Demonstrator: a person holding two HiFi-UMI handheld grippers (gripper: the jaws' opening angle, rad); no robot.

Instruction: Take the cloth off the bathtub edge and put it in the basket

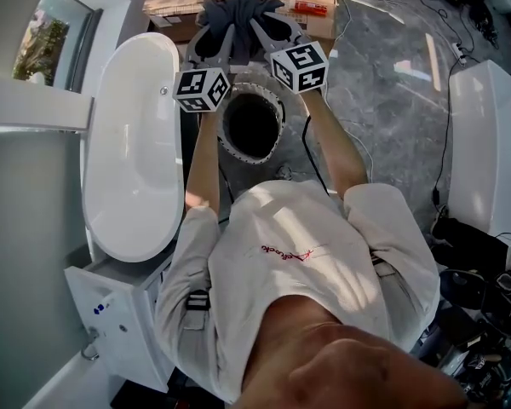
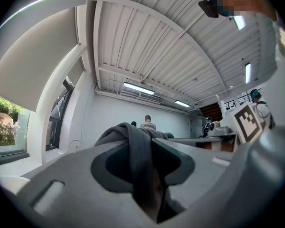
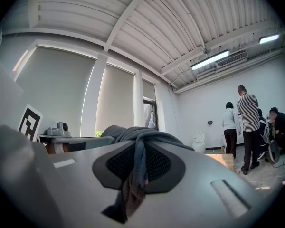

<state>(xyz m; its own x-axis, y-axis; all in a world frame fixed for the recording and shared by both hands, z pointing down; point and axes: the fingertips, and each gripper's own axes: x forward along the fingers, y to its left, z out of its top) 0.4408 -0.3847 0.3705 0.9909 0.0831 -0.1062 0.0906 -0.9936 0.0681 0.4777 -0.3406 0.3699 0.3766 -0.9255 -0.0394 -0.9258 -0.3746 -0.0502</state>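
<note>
Both arms out ahead of the torso, forearms bare. L forearm [image 1: 203,156] and R forearm [image 1: 334,143] run near parallel, closing in a bit toward the front. L tongs [image 1: 224,34] and R tongs [image 1: 271,31] held approx level, side by side, tips angled in toward each other. Marker cubes face up: L cube [image 1: 203,89], R cube [image 1: 300,66]. Each pair of jaws nearly together, pinching a fold of the cloth [image 1: 238,8], which bunches across both tips.
</note>
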